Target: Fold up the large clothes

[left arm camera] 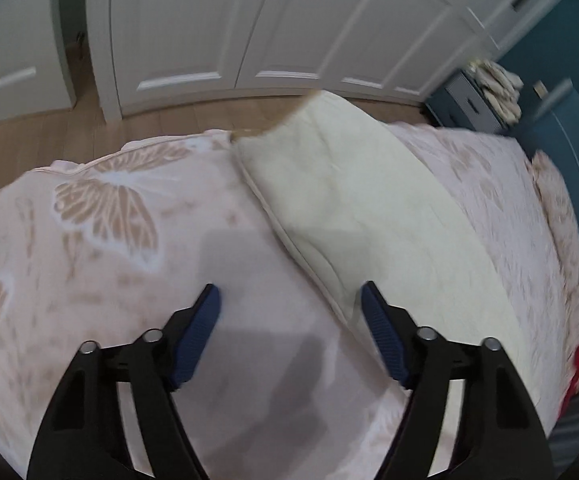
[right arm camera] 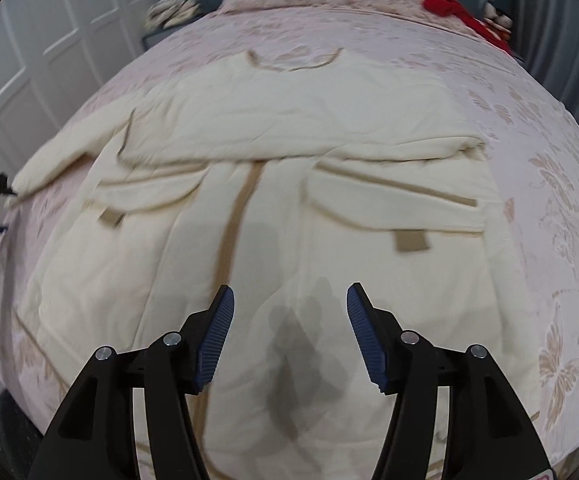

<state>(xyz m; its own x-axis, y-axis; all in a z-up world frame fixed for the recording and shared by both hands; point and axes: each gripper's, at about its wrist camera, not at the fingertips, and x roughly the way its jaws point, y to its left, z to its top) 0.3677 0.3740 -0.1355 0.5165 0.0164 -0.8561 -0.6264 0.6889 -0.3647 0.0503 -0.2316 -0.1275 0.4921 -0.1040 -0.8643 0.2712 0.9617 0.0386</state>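
Garment: cream padded coat (right arm camera: pixel 273 200) lies flat on the bed, front up, tan placket along its middle.
Axis: long axis runs from the collar near the pillows to the hem under the right gripper (right arm camera: pixel 289 328).
Sleeves: one folded across the chest; the other stretches out to the picture's left.
Right wrist view: shows the whole coat and both pocket flaps.
Left wrist view: shows only the outstretched sleeve (left arm camera: pixel 353 216), cuff pointing toward the white wardrobe (left arm camera: pixel 249 20).
Right gripper: jaws spread, empty, above the hem.
Left gripper (left arm camera: pixel 291 328): jaws spread, empty, over the pink butterfly bedspread (left arm camera: pixel 89 240) beside the sleeve.
Surroundings: red item (right arm camera: pixel 449 4) near the pillows.
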